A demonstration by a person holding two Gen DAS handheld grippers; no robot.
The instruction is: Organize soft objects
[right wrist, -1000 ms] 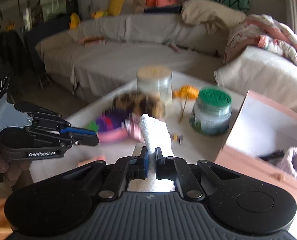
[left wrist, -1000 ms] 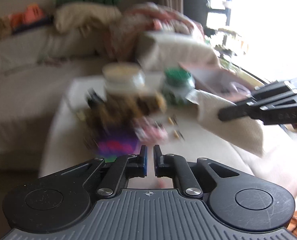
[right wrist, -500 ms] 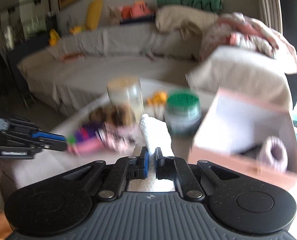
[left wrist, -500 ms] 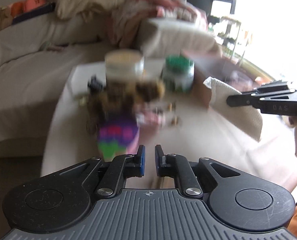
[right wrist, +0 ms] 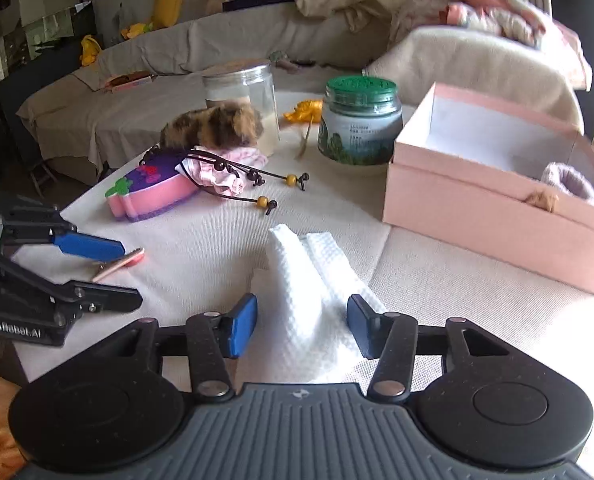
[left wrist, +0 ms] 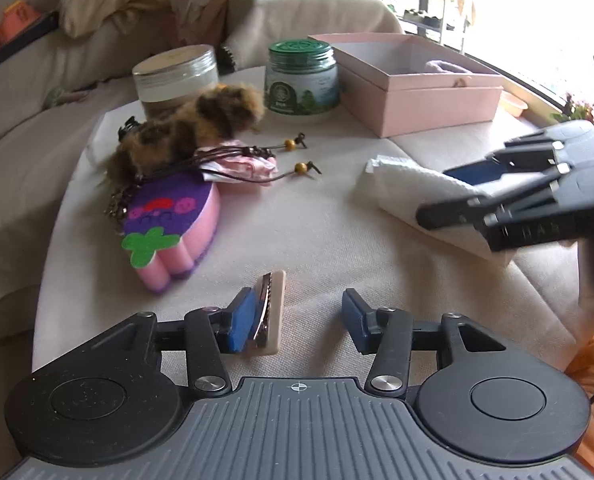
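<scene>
Both grippers are just opening up: the right gripper (right wrist: 301,326) is letting the white paper towel (right wrist: 313,280) slump on the table (right wrist: 225,232) (short of the pink box (right wrist: 497,216)), while the left gripper (left wrist: 295,320) is releasing a small hair clip (left wrist: 271,312).

Both my cameras sit low over the counter's (left wrist: 297,232) near edge, looking down across it toward the sofa (right wrist: 217,44); both see the pink box (left wrist: 417,92) and jars.
</scene>
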